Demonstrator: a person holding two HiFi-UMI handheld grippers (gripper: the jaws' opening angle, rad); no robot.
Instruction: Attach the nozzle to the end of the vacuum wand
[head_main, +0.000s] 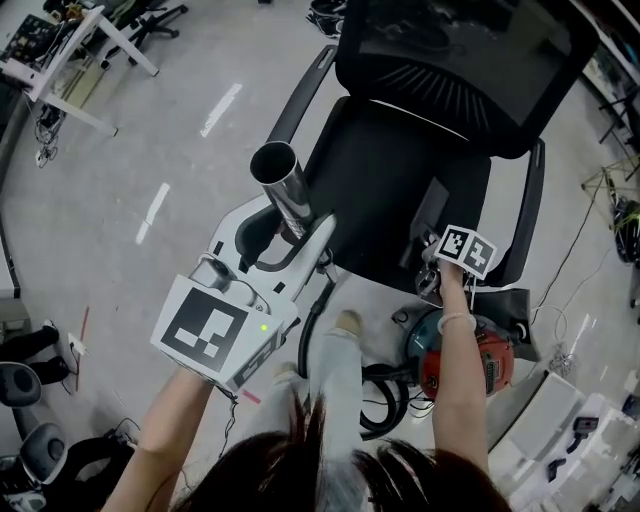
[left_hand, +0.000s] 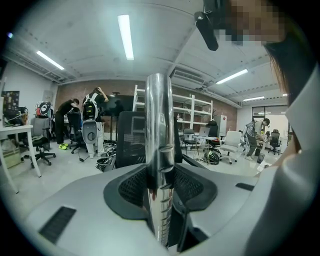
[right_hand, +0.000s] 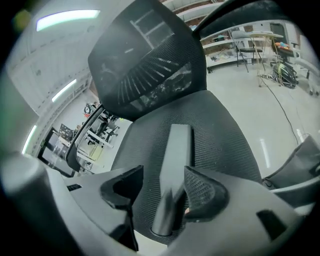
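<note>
Two tongs at work. Left tongs (left_hand: 161, 190) clamp the shiny vacuum wand (left_hand: 160, 130) at centre frame, its open end up toward the head view. Right tongs (right_hand: 162, 192) stand wide at lower centre. The black nozzle (right_hand: 176, 155) lies btwn them on the chair seat (right_hand: 225, 135), not gripped.

white left gripper (head_main: 293, 235) bears a black-and-white marker cube (head_main: 205, 330).
</note>
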